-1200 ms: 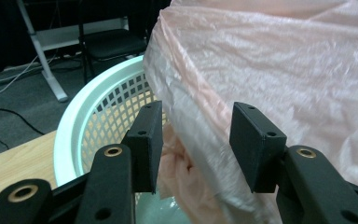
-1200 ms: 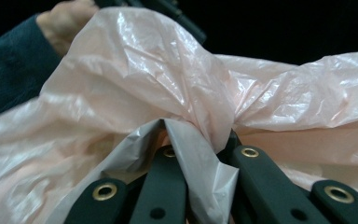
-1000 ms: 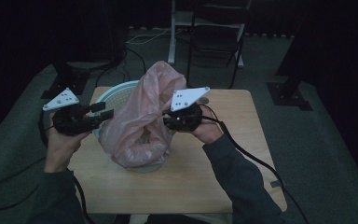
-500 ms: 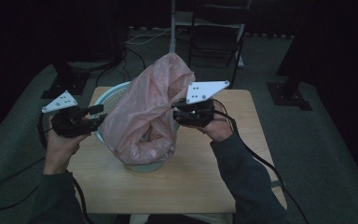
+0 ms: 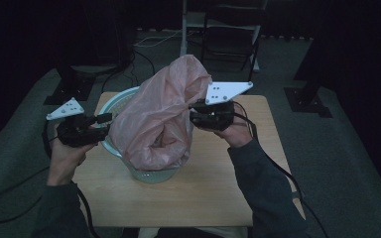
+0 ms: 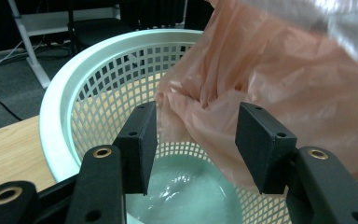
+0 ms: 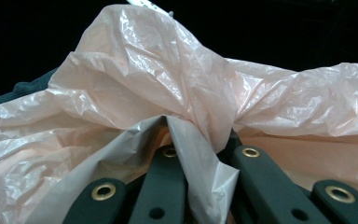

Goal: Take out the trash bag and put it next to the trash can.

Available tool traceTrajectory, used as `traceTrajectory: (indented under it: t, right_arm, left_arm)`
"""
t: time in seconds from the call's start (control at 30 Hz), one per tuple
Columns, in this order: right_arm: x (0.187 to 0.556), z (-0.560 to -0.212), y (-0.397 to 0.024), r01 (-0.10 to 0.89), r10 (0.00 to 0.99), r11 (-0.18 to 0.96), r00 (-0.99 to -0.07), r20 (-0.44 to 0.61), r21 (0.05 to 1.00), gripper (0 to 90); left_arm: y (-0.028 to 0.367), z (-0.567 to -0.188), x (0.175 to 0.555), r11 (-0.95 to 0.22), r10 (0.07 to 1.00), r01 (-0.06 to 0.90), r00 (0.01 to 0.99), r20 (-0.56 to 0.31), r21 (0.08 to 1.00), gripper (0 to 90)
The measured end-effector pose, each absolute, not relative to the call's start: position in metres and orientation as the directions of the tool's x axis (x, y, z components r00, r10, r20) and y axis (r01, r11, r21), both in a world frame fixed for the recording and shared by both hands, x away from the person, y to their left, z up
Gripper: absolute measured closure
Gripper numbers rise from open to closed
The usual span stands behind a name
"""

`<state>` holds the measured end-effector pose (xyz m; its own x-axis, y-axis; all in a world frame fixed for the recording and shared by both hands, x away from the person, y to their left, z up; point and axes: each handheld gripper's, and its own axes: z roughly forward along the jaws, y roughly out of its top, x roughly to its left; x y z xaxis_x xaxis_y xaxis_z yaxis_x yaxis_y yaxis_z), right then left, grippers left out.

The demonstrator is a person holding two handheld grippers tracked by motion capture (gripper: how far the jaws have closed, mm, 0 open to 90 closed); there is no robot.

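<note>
A thin pink plastic bag (image 5: pixel 161 116) hangs into a pale green mesh basket (image 5: pixel 151 174) on the wooden table (image 5: pixel 188 201). My right gripper (image 5: pixel 194 113) is shut on a bunched fold of the bag (image 7: pixel 168 93) and holds it up above the basket's right side; in the right gripper view its jaws (image 7: pixel 205 142) pinch the film. My left gripper (image 5: pixel 106 124) sits at the basket's left rim (image 6: pixel 58 107). Its jaws (image 6: pixel 198 116) have just been opening, and a loose edge of the bag (image 6: pixel 191 102) lies between the pads without being pressed.
A dark chair (image 5: pixel 230 34) and a white frame stand behind the table. Black stand bases sit on the floor at left (image 5: pixel 72 89) and right (image 5: pixel 307 99). Cables trail from both grippers off the table's front.
The right gripper has risen and moved to the right, drawing the bag's top higher and stretching it. The left hand has stayed by the basket's rim.
</note>
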<state>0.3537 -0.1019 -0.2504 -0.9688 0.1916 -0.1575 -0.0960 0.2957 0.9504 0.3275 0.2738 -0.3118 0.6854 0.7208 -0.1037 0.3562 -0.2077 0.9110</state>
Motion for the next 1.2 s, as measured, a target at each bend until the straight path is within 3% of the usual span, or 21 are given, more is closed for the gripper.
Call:
traceTrajectory:
  t: [1.2]
  right_arm:
    - [0.354, -0.219, -0.148, -0.119, 0.268, 0.207, -0.948, -0.174, 0.971, 87.0]
  left_arm:
    - [0.276, -0.318, 0.332, -0.196, 0.695, 0.389, 0.702, -0.152, 0.900, 43.5]
